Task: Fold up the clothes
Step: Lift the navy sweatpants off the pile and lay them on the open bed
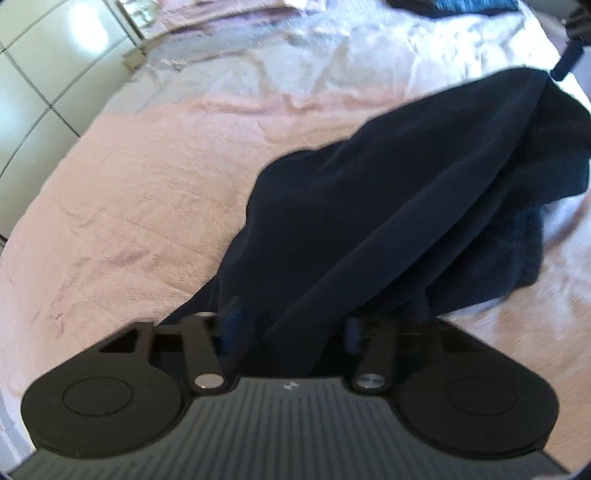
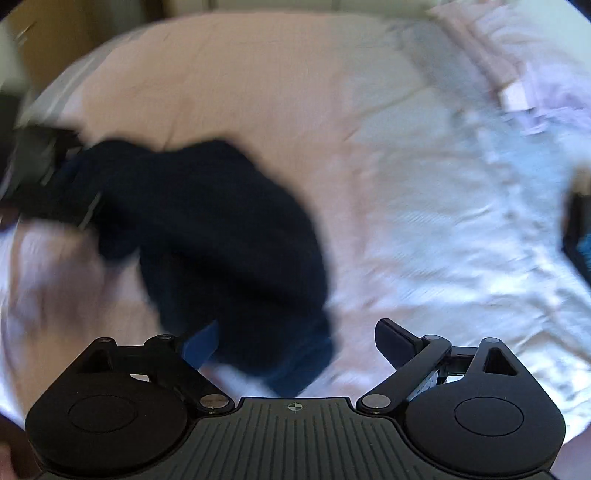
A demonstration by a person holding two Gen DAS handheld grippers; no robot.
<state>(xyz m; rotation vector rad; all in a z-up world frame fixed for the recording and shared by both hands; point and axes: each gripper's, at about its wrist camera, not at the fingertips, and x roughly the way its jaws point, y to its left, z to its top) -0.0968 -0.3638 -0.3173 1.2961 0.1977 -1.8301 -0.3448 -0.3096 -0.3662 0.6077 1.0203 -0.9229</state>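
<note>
A dark navy garment [image 1: 406,206] lies bunched on a pink bed cover [image 1: 140,184]. In the left wrist view its near end runs in between the fingers of my left gripper [image 1: 291,325], which is shut on it, and the cloth stretches away to the upper right. In the blurred right wrist view the same garment [image 2: 221,240] lies left of centre. My right gripper [image 2: 295,343] is open, its jaws wide apart, with the garment's near edge hanging between them, and grips nothing. The other gripper [image 2: 44,184] shows at the garment's far left end.
The pink and white bed cover [image 2: 424,221] fills both views. White floor tiles [image 1: 33,92] lie past the bed's left edge. Folded pink linen [image 1: 221,14] and dark blue clothes [image 1: 461,5] sit at the far end. A dark object [image 2: 580,229] lies at the right edge.
</note>
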